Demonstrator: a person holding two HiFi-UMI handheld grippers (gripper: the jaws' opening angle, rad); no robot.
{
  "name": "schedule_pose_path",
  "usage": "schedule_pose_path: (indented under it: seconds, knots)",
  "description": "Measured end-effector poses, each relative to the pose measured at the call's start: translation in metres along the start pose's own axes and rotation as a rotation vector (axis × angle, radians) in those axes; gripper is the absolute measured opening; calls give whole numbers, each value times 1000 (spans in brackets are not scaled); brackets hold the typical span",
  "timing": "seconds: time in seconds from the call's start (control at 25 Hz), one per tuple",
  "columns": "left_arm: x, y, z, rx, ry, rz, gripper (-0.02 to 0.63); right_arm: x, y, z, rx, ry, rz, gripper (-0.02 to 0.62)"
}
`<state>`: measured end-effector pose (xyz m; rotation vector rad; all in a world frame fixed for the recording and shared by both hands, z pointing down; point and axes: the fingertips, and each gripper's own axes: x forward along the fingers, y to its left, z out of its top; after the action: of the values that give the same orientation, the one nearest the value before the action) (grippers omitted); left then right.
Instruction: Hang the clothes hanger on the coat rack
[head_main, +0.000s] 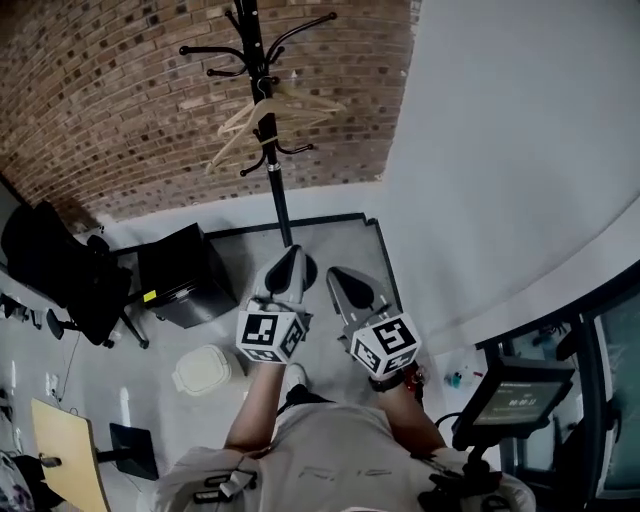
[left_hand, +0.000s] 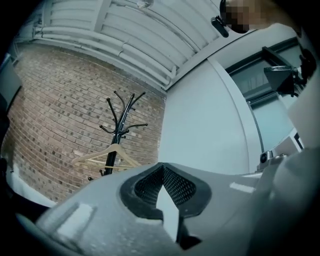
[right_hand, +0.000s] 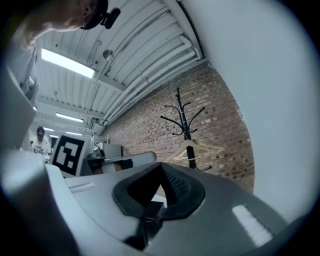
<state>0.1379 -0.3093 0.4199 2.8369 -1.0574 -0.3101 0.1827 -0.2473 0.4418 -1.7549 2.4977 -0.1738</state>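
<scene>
Clothes hanger (left_hand: 95, 153) is in neither pair of tongs. The left tongs (left_hand: 161, 166) and right tongs (right_hand: 160, 166) are both clenched on nothing, side by side. It hangs on the coat rack (head_main: 276, 185) at 12 o'clock, well apart from them, so the hanging looks done. Both tongs are best kept off the hooks. A white wall (head_main: 500, 150) crowds 3 o'clock, a black cabinet (head_main: 185, 275) stands at 9, and the floor (head_main: 335, 235) ahead gives room.

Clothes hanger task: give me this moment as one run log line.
clothes hanger: hanging on coat rack | left gripper: shut, empty | right gripper: shut, empty | both away from rack
</scene>
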Motion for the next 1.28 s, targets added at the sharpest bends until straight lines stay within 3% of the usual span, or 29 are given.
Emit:
schedule_pose_path:
  seconds: [0.16, 0.32, 0.44, 0.8, 1.04, 1.28]
  knots:
    - [-38, -41, -23, 17, 28, 50, 2, -51, -10, -19, 76, 25, 9, 3]
    - [-83, -60, -42, 32, 100, 116, 2, -82, -14, -49, 65, 127, 31, 3]
    - [-109, -68, -41, 80, 118, 109, 2, -98, 5, -61, 0, 184, 62, 3]
    - [-117, -77, -5, 175, 124, 15, 3, -95, 29, -20, -53, 72, -62, 5]
    - [-156, -59, -6, 120, 121, 45, 3, -93, 67, -12, -76, 18, -119, 5]
    - [-171, -30, 16, 82, 62, 83, 3, -74, 103, -8, -119, 10, -81, 5]
